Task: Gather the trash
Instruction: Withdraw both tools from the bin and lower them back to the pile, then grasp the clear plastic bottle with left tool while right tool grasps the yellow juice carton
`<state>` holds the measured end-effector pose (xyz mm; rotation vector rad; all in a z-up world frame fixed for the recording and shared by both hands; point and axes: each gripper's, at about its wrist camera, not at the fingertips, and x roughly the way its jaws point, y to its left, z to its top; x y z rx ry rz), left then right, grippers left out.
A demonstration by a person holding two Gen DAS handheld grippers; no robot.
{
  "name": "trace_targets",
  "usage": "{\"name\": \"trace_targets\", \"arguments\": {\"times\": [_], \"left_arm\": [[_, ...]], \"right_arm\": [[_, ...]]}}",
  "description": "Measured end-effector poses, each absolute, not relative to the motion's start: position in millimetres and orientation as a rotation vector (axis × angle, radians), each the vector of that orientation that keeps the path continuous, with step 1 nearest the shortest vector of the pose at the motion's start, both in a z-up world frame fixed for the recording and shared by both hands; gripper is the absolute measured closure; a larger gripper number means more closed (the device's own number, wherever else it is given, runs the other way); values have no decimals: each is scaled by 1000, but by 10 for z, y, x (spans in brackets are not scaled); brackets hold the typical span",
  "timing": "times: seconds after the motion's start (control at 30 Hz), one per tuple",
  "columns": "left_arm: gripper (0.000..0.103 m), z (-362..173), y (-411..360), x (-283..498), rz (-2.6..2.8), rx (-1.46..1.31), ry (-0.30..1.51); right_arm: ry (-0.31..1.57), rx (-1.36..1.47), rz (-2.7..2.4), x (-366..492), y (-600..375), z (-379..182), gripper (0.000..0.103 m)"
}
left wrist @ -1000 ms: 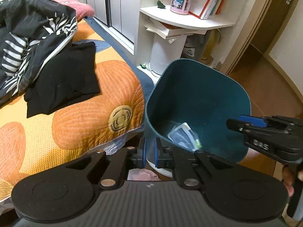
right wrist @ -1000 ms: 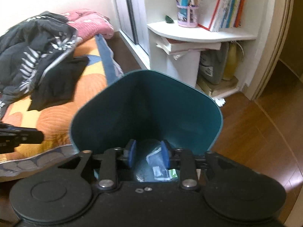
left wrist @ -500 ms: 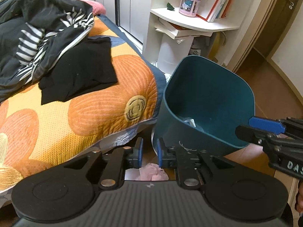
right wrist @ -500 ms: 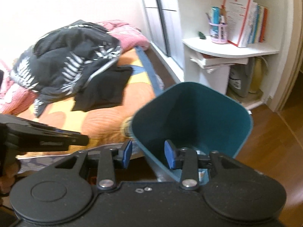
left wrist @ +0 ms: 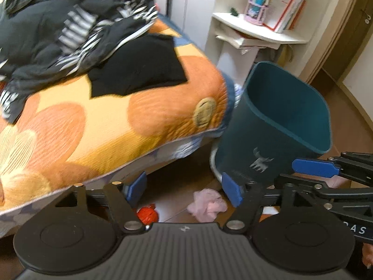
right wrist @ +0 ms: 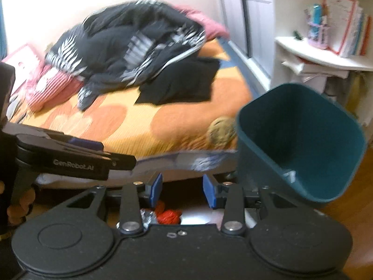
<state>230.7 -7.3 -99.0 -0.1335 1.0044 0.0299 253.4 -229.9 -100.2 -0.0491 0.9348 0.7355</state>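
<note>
A teal trash bin [left wrist: 275, 126] stands on the floor by the corner of the bed; it also shows at the right of the right wrist view [right wrist: 300, 140], with a scrap of wrapper low inside. On the floor lie a crumpled pink tissue [left wrist: 206, 205] and a red crumpled piece [left wrist: 146, 214], the red one also under my right gripper [right wrist: 167, 215]. My left gripper [left wrist: 184, 190] hangs above these scraps, its jaws opening, nothing between them. My right gripper [right wrist: 181, 189] is open and holds nothing.
The bed [left wrist: 105, 121] with an orange flower quilt carries a heap of black patterned clothes [left wrist: 70, 30]. A white corner shelf [left wrist: 256, 35] with books and a pen cup stands behind the bin. Wooden floor runs to the right.
Both grippers swung left, away from above the bin toward the floor beside the bed. The left jaws went from nearly shut to wide apart. The red scrap came into view.
</note>
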Motion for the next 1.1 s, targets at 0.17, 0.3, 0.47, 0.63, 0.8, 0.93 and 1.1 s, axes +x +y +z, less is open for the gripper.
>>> {"name": "trace_targets", "arguments": {"times": [0.17, 0.3, 0.47, 0.63, 0.8, 0.93, 1.1], "left_arm": [[19, -1319, 282, 2102, 84, -165, 1031], [19, -1733, 614, 2022, 142, -235, 1093], [19, -2381, 952, 1912, 225, -335, 1205], [19, -3086, 1110, 1745, 325, -371, 1322], [19, -3809, 1120, 1493, 395, -432, 1502], [19, -4177, 1049, 1415, 397, -422, 1594], [19, -4572, 998, 1394, 407, -449, 1673]], "right_arm": [[998, -88, 792, 2431, -1979, -1381, 64], [1042, -145, 794, 2388, -1783, -1743, 64], [1128, -175, 772, 2451, -1687, -2213, 64], [1196, -235, 750, 2513, -1584, -2664, 64], [1256, -289, 801, 2526, -1438, -3080, 62], [1291, -390, 928, 2294, -1159, -3451, 62], [1356, -579, 1072, 1802, -805, -3980, 64]]}}
